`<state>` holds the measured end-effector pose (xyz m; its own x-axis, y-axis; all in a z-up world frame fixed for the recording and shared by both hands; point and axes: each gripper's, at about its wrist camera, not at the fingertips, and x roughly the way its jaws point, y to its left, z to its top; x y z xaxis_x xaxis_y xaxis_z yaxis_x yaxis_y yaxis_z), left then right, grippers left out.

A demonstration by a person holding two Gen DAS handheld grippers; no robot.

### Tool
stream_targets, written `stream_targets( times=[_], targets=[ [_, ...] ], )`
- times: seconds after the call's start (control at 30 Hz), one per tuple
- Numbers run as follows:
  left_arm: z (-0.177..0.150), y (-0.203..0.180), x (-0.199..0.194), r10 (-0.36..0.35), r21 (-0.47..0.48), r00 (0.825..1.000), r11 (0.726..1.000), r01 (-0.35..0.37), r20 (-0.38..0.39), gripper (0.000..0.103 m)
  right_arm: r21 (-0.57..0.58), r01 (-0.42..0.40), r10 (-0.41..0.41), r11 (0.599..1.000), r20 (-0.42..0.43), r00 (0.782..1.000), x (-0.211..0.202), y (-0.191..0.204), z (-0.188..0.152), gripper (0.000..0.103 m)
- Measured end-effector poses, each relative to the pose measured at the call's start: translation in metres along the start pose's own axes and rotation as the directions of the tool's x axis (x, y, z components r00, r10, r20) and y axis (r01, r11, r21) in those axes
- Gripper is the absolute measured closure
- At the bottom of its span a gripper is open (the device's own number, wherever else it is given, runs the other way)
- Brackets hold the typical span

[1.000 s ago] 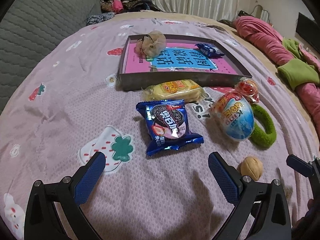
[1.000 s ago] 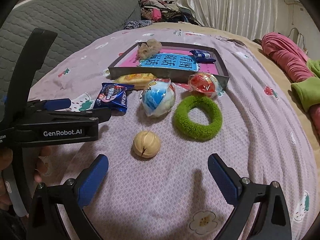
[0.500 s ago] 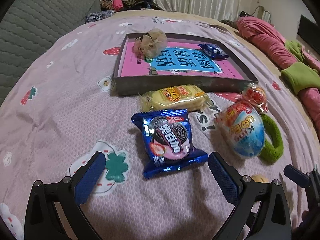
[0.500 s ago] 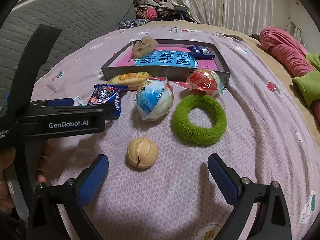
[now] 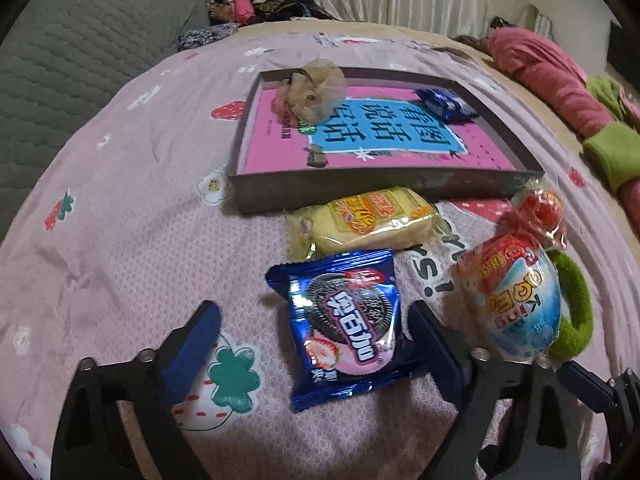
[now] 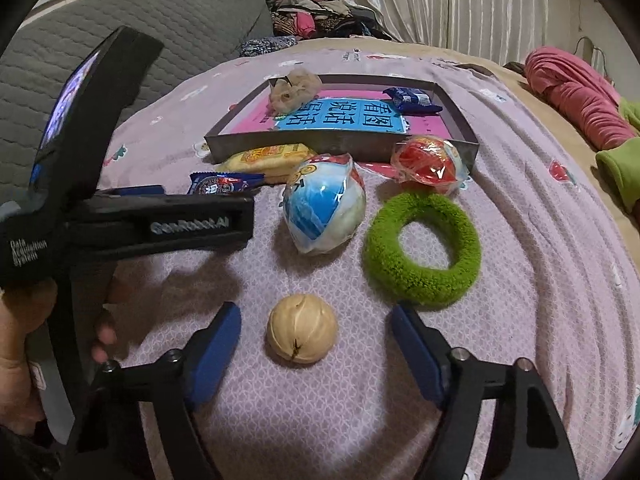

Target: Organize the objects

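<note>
The left tool (image 5: 314,344), spread wide, straddles the blue cookie packet (image 5: 346,326) lying on the bed (image 5: 120,240), its right finger seemingly touching. The right tool (image 6: 316,344), also spread, flanks the walnut (image 6: 302,334).

Pink patterned bed (image 5: 120,240) bears tray (image 5: 360,188), snack packets (image 5: 344,320), walnut (image 6: 302,330), green ring (image 6: 422,248).

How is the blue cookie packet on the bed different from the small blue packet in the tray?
The blue cookie packet on the bed lies outside the grey tray; the small blue packet lies inside, at its far corner. The first looks larger, though it is nearer. Both are shiny blue wrappers.
</note>
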<state>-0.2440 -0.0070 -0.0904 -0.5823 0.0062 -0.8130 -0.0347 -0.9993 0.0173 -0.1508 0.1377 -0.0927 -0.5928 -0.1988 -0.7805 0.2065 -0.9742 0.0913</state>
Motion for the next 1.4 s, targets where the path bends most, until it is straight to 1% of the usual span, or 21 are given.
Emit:
stream_targets(
  times=[0.07,0.1,0.17,0.23,0.33,0.4,0.47,0.53,0.57,0.9,1.1,1.2,1.3,1.4],
  targets=[
    [-0.001,-0.003,0.0,-0.009,0.015,1.0,1.0,0.009,-0.001,0.03,0.008,-0.002,0.002,1.0,0.005,1.0,0.0,-0.001,0.0,0.032],
    [-0.002,-0.004,0.0,-0.018,0.014,1.0,1.0,0.018,-0.004,0.033,0.012,-0.002,0.002,1.0,0.006,1.0,0.0,-0.001,0.0,0.034],
    [-0.003,-0.007,0.001,-0.029,0.013,0.999,0.999,0.029,-0.016,0.042,0.018,-0.004,0.004,1.0,0.004,1.0,0.001,-0.002,0.0,0.038],
    [-0.003,-0.01,0.001,-0.037,0.018,0.999,0.999,0.037,-0.018,0.047,0.022,-0.001,0.001,1.0,-0.001,1.0,0.001,-0.004,0.0,0.043],
    [-0.004,-0.011,0.001,-0.037,0.024,0.999,0.999,0.037,-0.017,0.048,0.022,-0.003,0.003,1.0,0.001,1.0,0.0,-0.005,-0.001,0.049],
    [-0.005,-0.008,0.0,-0.052,0.011,0.998,0.999,0.052,-0.019,0.048,0.015,-0.004,0.004,1.0,-0.001,1.0,0.0,-0.005,-0.002,0.053],
    [-0.006,-0.007,-0.001,-0.055,0.011,0.998,0.998,0.055,-0.018,0.049,0.007,0.0,0.0,1.0,0.0,1.0,-0.001,-0.004,-0.003,0.059],
    [-0.008,-0.007,-0.003,-0.057,0.015,0.998,0.998,0.057,-0.019,0.049,0.002,-0.012,0.012,1.0,0.002,1.0,-0.002,-0.004,-0.004,0.068],
    [-0.01,-0.006,-0.004,-0.055,0.016,0.998,0.998,0.056,-0.016,0.049,-0.003,-0.018,0.018,1.0,0.002,1.0,-0.002,-0.003,-0.004,0.07],
    [-0.024,-0.007,-0.02,-0.061,0.023,0.998,0.998,0.061,0.003,0.049,-0.006,-0.077,0.077,0.997,0.011,0.997,-0.014,-0.009,-0.006,0.07],
    [-0.034,-0.008,-0.037,-0.064,0.028,0.998,0.998,0.063,0.026,0.049,-0.013,-0.092,0.092,0.996,0.023,0.995,-0.024,-0.008,-0.01,0.07],
    [-0.041,-0.007,-0.049,-0.058,0.017,0.997,0.998,0.057,0.043,0.049,-0.005,-0.095,0.095,0.995,0.039,0.995,-0.029,-0.01,-0.012,0.07],
    [-0.05,-0.006,-0.056,-0.072,-0.001,0.997,0.997,0.072,0.034,0.049,0.001,-0.103,0.103,0.995,0.052,0.993,-0.034,-0.01,-0.012,0.07],
    [-0.058,-0.005,-0.061,-0.068,-0.016,0.997,0.998,0.068,0.029,0.049,-0.011,-0.11,0.111,0.994,0.063,0.992,-0.041,-0.007,-0.013,0.07]
  ],
)
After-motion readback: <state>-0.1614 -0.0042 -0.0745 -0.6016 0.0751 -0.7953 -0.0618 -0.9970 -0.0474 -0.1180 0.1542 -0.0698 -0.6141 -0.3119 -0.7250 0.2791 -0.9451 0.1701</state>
